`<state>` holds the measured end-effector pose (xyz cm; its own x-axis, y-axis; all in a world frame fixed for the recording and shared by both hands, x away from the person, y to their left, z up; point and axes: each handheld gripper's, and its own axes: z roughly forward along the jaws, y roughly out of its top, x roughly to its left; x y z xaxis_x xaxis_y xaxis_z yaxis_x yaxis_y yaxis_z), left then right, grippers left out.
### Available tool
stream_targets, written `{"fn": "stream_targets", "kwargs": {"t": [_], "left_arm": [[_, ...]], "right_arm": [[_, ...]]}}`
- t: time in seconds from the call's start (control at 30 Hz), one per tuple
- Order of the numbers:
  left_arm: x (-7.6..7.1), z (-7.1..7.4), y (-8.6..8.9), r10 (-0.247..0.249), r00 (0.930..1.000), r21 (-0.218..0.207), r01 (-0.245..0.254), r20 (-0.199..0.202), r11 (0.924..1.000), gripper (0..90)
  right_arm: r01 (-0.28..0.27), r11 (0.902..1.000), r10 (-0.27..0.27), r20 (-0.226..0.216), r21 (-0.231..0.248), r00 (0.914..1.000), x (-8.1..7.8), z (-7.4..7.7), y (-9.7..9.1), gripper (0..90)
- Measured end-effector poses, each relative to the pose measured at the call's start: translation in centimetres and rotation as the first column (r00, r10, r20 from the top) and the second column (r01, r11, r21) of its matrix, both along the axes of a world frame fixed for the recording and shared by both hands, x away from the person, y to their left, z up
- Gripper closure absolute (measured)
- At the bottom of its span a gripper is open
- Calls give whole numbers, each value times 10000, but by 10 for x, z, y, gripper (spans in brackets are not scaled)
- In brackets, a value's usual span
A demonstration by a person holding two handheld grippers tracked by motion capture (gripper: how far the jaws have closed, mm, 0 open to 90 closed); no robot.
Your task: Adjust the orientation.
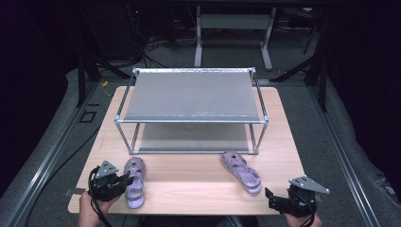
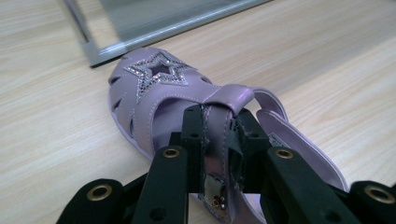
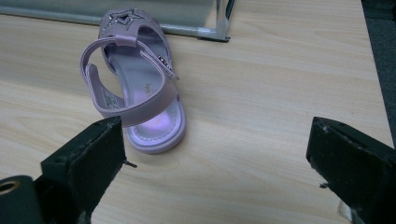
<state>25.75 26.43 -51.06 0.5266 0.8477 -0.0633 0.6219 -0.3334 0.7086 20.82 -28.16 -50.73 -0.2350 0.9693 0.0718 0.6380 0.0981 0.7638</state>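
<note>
Two lilac sandals with glittery stars on the toes lie on the wooden table in front of a metal rack. My left gripper (image 1: 126, 180) (image 2: 219, 128) is shut on the ankle strap (image 2: 229, 96) of the left sandal (image 1: 135, 182) (image 2: 154, 88), and the strap is pinched upright between the pads. The sandal's sole rests on the table. The right sandal (image 1: 242, 171) (image 3: 140, 93) lies untouched, heel toward me. My right gripper (image 1: 272, 198) (image 3: 217, 149) stands open at the table's front right, short of that sandal's heel, with nothing between its jaws.
A two-level metal rack (image 1: 189, 94) with grey shelves stands across the middle and back of the table (image 1: 189, 189). Its front bottom rail runs just beyond both sandals' toes. A dark floor with rails surrounds the table.
</note>
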Motion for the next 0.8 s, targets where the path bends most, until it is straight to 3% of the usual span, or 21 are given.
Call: {"fn": "stream_targets", "kwargs": {"t": [0.13,0.17,0.2,0.27,0.33,0.37,0.43,0.53,0.57,0.63,0.67,0.73,0.77,0.8], "left_arm": [[2,3,-2,-398,9991,-142,400,157,9991,771],[5,5,-5,-833,9962,-100,835,251,9965,771],[5,5,-5,-833,9962,-100,835,251,9965,772],[10,7,-13,-1569,9868,-54,1572,405,9876,772],[12,8,-15,-1714,9843,-55,1718,425,9851,770],[16,8,-18,-2140,9759,-143,2148,436,9766,770],[21,4,-21,-2220,9742,-256,2231,395,9745,766],[23,-1,-22,-2166,9759,-300,2173,257,9756,744],[21,-6,-22,-2071,9781,-558,2081,222,9765,706],[20,-6,-22,-1986,9798,-522,1995,222,9785,609],[17,-7,-21,-1839,9826,-604,1851,242,9809,609],[12,-5,-21,-1368,9901,-726,1388,324,9876,461],[8,-3,-19,-993,9940,-1064,1037,457,9889,355],[4,-1,-18,-794,9953,-1172,855,551,9894,339]], "right_arm": [[10,10000,-10,15,6,10000,0,0,0,39],[4,10000,-4,6,-12,10000,0,0,0,39],[4,10000,-4,6,-12,10000,0,0,0,39],[9,10000,-9,-50,-21,10000,-1,1,0,39],[34,10000,-34,-34,-26,10000,-1,1,0,40],[44,10000,-44,-8,-15,10000,-1,1,-1,40],[54,10000,-54,35,7,10000,-1,1,-1,40],[63,10000,-63,57,-3,10000,0,0,-1,40],[65,10000,-65,47,6,10000,0,0,-1,40],[133,9999,-133,95,-27,9999,0,-1,-1,40],[133,9999,-133,95,-27,9999,0,-1,-1,40],[94,10000,-94,21,-9,10000,0,-1,-1,41],[40,10000,-40,-12,6,10000,0,-1,-1,40],[60,10000,-60,-20,11,10000,0,-1,0,41]]}}
